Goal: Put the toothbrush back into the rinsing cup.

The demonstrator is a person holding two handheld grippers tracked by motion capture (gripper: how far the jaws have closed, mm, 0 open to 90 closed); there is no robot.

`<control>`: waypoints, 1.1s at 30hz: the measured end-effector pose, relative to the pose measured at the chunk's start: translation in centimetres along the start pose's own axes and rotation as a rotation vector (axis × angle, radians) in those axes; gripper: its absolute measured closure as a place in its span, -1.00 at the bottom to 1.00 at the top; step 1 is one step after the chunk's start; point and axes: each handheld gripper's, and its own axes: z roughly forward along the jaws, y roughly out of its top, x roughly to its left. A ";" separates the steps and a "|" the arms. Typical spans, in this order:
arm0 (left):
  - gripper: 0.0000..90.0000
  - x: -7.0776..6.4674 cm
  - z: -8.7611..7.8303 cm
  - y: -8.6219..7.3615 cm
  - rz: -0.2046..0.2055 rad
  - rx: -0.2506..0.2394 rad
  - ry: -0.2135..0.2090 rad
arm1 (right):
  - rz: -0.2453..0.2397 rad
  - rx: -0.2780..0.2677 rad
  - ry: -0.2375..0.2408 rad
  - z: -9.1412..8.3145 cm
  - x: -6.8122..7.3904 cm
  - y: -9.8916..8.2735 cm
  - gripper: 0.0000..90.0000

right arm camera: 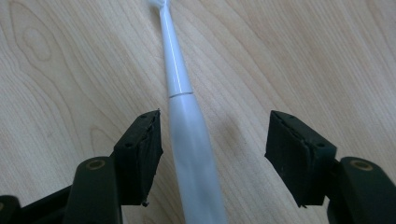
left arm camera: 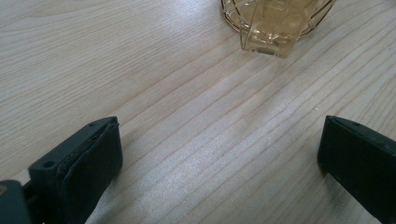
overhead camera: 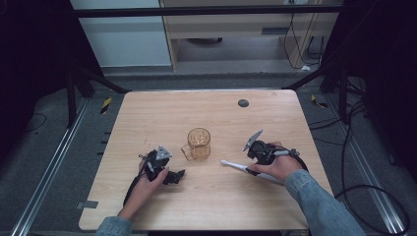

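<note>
A pale wooden table (overhead camera: 147,206) takes up the middle of the high view, with a small dark round disc (overhead camera: 243,103) near its upper edge and black cables (overhead camera: 373,191) looping on the grey floor at the lower right. An amber glass mug (overhead camera: 198,143) stands at the centre of the table, its handle turned toward the lower left; in the left gripper view its handle and base show at the top edge, with bare wood between it and the jaws. The left gripper (overhead camera: 173,176), lower left of the mug, has its jaws spread wide with nothing between them. A white electric toothbrush (overhead camera: 246,169) lies flat right of the mug, brush head pointing left. The right gripper (right arm camera: 212,156) straddles its thick handle with jaws apart, the left jaw close beside the handle and the right one clear of it.
</note>
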 end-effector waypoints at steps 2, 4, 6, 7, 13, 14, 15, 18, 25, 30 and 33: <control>-1.00 0.0 0.0 0.0 0.000 0.000 0.000 | 0.005 0.002 -0.001 0.1 0.0 0.0 -0.18; -1.00 0.0 0.0 0.0 0.000 0.000 0.000 | 0.001 0.001 0.001 0.1 -0.1 0.1 -0.13; -1.00 0.0 0.0 0.0 0.000 0.000 0.000 | -0.002 -0.001 0.004 0.3 -0.1 0.1 -0.08; -1.00 0.0 0.0 0.0 0.000 0.000 0.000 | -0.004 0.000 -0.002 0.3 -0.1 0.1 -0.06; -1.00 0.0 0.0 0.0 0.001 0.000 0.000 | -0.004 0.009 0.002 0.5 0.0 0.2 0.05; -1.00 0.0 0.0 0.0 0.001 0.000 0.000 | -0.004 0.009 0.002 0.5 0.0 0.2 0.05; -1.00 0.0 0.0 0.0 0.001 0.000 0.000 | -0.009 0.013 0.002 0.6 -0.1 0.2 0.07; -1.00 0.0 0.0 0.0 0.001 0.000 0.000 | -0.006 0.018 0.011 0.7 -0.1 0.2 0.09; -1.00 0.0 0.0 0.0 0.001 0.000 -0.001 | -0.030 0.047 0.035 1.0 0.4 0.0 0.19; -1.00 0.0 0.0 0.0 0.002 0.000 -0.002 | -0.038 0.068 0.040 1.1 0.5 -0.1 0.20; -1.00 0.0 0.0 0.0 0.002 0.000 -0.002 | -0.038 0.074 0.042 1.3 0.4 -0.3 0.22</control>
